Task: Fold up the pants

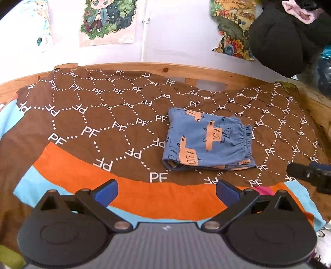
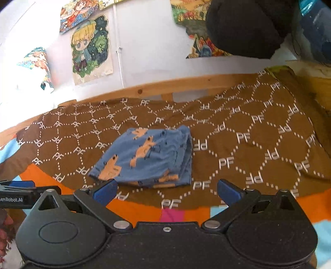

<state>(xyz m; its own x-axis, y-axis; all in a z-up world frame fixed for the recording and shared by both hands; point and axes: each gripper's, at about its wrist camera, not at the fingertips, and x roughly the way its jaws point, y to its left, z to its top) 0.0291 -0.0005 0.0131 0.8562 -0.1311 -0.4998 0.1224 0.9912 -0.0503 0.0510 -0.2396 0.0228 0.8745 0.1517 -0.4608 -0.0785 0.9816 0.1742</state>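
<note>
the small blue cotton pants with orange vehicle prints (image 1: 209, 140) lie on the brown cloth patterned with white dotted hexagons and "pf" letters (image 1: 99, 115), roughly at its middle, already reduced to a compact, nearly square packet; the gathered elastic waistband sits on the packet's right side in the left wrist view, and several stacked layers show along the near edge, so more than one fold appears to be in place; in the right wrist view the same pants (image 2: 144, 159) look a little looser, with layered edges fanning slightly at the right, though that view is somewhat blurred.

the left gripper (image 1: 166, 190) hangs above the orange band of the bedding (image 1: 144, 198), its blue-padded jaws spread wide with nothing between them, near the packet but not touching it; the right gripper (image 2: 166, 190) is likewise spread apart and empty, just short of the packet's near edge.

judging by this, the folding itself seems essentially finished; what might remain is a light press to flatten the splayed layers or a squaring of the edges, and nothing more; the wooden bed frame (image 1: 186, 70) behind and the anime-style poster (image 1: 107, 18) on the white wall play no part.
</note>
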